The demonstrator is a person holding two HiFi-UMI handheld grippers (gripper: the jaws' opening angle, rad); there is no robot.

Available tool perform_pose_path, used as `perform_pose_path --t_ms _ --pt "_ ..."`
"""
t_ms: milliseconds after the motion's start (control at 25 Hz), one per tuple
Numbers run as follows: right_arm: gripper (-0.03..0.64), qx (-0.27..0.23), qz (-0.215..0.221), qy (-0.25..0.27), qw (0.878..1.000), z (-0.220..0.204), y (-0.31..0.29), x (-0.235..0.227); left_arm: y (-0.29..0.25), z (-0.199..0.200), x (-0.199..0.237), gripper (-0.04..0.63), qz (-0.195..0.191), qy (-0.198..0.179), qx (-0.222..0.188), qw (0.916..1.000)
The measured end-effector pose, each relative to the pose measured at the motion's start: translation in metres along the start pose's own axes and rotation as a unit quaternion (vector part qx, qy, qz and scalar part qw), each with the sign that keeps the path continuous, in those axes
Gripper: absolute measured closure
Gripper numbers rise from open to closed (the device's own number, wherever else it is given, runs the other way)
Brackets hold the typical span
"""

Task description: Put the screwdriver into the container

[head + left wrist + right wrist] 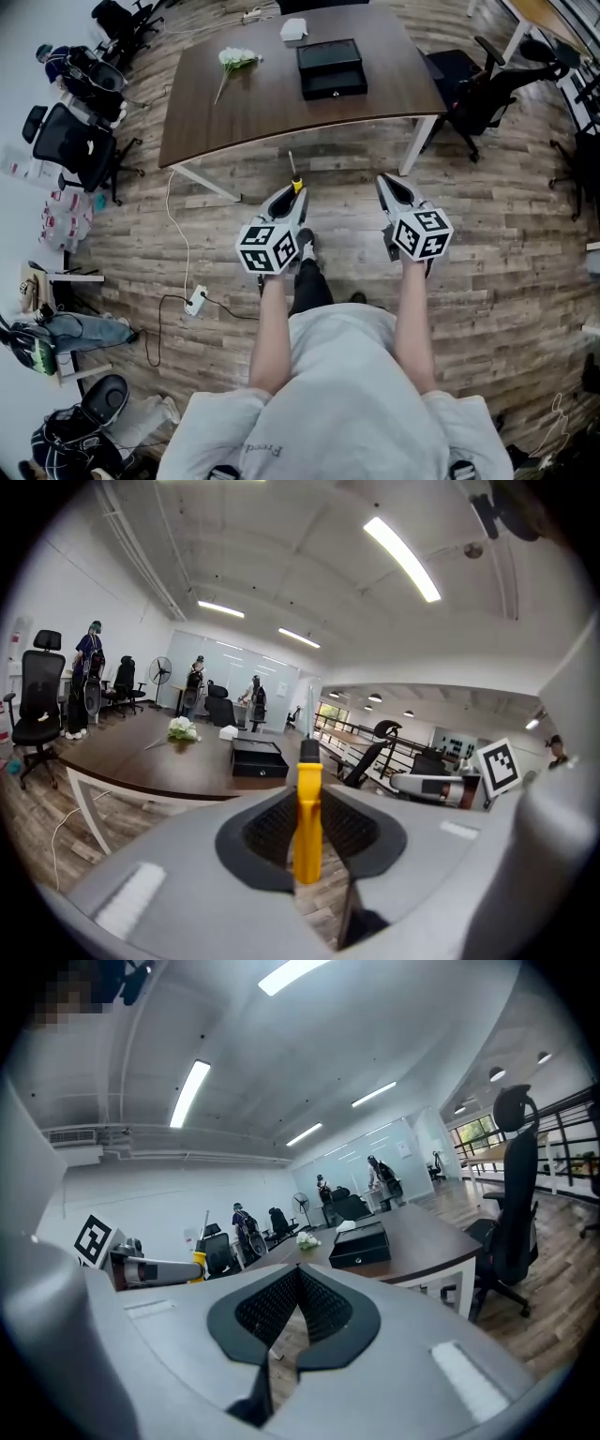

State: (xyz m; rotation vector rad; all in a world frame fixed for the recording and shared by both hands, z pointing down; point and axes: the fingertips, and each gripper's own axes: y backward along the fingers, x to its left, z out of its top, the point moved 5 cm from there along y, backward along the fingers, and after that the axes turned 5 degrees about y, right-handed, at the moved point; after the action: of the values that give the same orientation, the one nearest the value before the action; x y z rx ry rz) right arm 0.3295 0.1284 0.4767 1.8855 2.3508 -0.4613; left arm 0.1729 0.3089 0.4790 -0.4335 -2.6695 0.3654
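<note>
The left gripper (292,193) is pinching the yellow-handled screwdriver (294,178) between its jaws, with the metal shaft sticking out ahead toward the counter (253,117). The right gripper (385,184) is carrying nothing, and its jaws are pressed together. The black container (334,86) is sitting on the far half of the counter, well apart from both grippers and near a white flower bunch (236,58).

The step in hand looks like the carry. To do it well, the person should be keeping the pinch firm on the handle and the shaft pointing forward as they close in on the counter. The tip should be coming in above the container's rim rather than against its front wall. The jaws should be spreading only once the screwdriver is lying low inside.
</note>
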Motion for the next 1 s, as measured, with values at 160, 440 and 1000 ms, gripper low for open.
perform_pose_path --t_ms 160,440,1000 --pt "0.615 -0.014 -0.015 -0.004 1.000 0.021 -0.031 -0.017 -0.027 0.027 0.022 0.460 -0.012 -0.008 0.001 0.9999" --pt "0.615 -0.028 -0.030 -0.033 0.999 0.025 -0.092 -0.033 -0.081 0.073 0.091 0.460 -0.027 0.013 -0.004 0.9995" --pt "0.616 -0.008 -0.112 -0.055 0.992 0.035 -0.223 -0.050 -0.174 0.143 0.225 0.460 -0.080 -0.002 0.050 0.9955"
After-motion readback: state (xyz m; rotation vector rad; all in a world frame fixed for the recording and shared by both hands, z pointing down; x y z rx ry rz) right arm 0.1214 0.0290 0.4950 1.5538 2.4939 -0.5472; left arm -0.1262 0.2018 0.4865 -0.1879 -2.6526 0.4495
